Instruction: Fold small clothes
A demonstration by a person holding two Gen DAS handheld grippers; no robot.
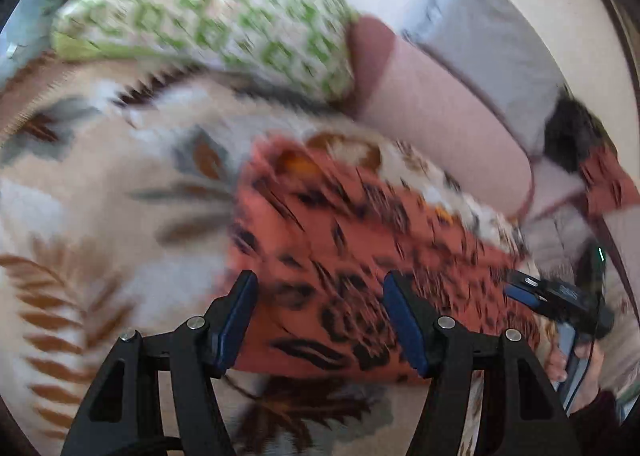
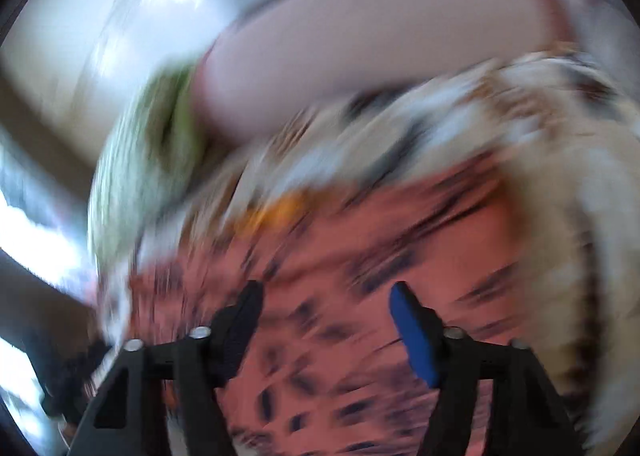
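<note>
Left wrist view: your left tongs (image 1: pixel 320 296) stood wide apart, nothing between the blue pads (image 1: pixel 236 326). The orange cloth with black marks (image 1: pixel 340 256) lay flat on the leaf-print blanket (image 1: pixel 80 196), straight ahead of the tips and reaching back between and under them; you can't tell if the pads touched it. Its near edge ran just behind the pads. Ahead and left of the tongs, a green-and-white patterned pillow (image 1: pixel 212 12) sat on the far part of the blanket. Ahead and right, a pink cushion (image 1: pixel 440 116) lay beside the pillow, with a grey cushion (image 1: pixel 488 40) behind it. Far right of the tongs, your right tongs (image 1: pixel 524 290) showed at the cloth's right edge, blue pad visible, with your hand (image 1: pixel 576 368) on the handle below. That view didn't show how wide they were. A dark shape at the right rim stayed too blurred to name. The whole frame was blurred.

Right wrist view: heavy blur all over. Your right tongs (image 2: pixel 326 296) were wide apart too, holding nothing. The orange cloth (image 2: pixel 380 276) filled the space ahead of and under the tips. The blanket (image 2: pixel 540 144) wrapped round it ahead and right. The green pillow (image 2: pixel 132 160) sat ahead-left, the pink cushion (image 2: pixel 360 44) further ahead.
</note>
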